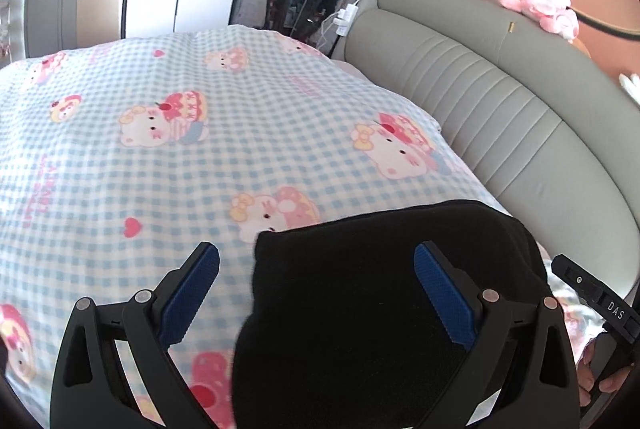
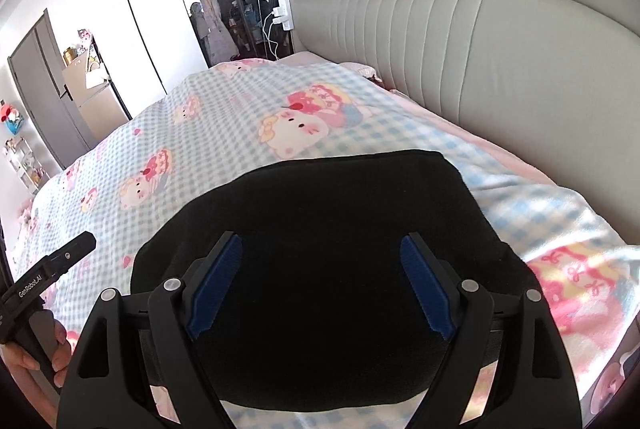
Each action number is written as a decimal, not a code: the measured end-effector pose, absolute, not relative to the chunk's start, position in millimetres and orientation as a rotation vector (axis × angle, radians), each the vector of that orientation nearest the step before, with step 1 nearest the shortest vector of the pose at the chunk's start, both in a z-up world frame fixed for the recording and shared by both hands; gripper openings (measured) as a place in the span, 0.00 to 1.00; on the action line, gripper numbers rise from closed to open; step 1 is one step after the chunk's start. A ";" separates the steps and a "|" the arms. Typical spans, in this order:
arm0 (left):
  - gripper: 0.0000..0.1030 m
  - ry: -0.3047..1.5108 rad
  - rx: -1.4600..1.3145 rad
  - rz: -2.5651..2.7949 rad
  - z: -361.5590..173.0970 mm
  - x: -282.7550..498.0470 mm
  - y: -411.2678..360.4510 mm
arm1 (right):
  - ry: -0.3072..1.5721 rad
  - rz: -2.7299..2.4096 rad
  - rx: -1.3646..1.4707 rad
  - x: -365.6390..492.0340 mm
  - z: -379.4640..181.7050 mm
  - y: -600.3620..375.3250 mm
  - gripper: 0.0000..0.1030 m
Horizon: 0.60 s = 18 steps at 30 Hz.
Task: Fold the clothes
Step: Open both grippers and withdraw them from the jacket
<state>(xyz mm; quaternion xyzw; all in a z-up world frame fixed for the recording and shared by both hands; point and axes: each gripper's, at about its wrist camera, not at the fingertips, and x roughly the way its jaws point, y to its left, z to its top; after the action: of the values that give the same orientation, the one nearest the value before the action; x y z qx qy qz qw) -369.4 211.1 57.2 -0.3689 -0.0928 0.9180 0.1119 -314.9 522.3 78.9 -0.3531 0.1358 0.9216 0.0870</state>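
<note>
A black garment [image 1: 360, 269] lies folded into a compact rectangle on the blue-checked cartoon blanket [image 1: 160, 169], close to the headboard. In the left wrist view my left gripper [image 1: 316, 253] hovers open above the garment's left edge, one blue pad over the blanket and the other over the black cloth. In the right wrist view the black garment [image 2: 320, 197] fills the middle, and my right gripper [image 2: 320, 241] hangs open over it, its pads apart from the cloth. Each view shows the other gripper at its edge, held by a hand [image 2: 24, 361].
A grey padded headboard [image 1: 500, 101] curves along the right side of the bed. Plush toys [image 1: 548, 5] sit on the ledge behind it. A glass-door wardrobe [image 2: 224, 1] and white charger cables [image 2: 280, 17] stand beyond the bed's far corner.
</note>
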 end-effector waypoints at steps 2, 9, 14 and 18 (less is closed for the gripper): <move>0.97 -0.272 -1.089 2.731 62.2 -364.8 185.0 | 0.432 2.772 -1.088 -323.0 78.8 494.5 0.81; 0.97 -0.238 -1.132 2.831 70.4 -334.2 79.1 | 0.324 2.910 -1.201 -335.0 74.3 370.7 0.81; 0.97 -0.187 -1.181 2.934 68.1 -292.6 7.9 | 0.343 2.985 -1.274 -321.6 67.9 298.7 0.81; 0.97 -0.152 -1.164 3.003 61.8 -224.6 -36.0 | 0.260 3.000 -1.300 -285.7 71.5 254.6 0.81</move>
<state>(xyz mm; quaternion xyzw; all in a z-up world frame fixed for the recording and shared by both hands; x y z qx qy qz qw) -224.6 -36.0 61.8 -0.3608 -0.0472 0.9305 -0.0411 -285.7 254.6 71.5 -0.3954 0.0791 0.9125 -0.0692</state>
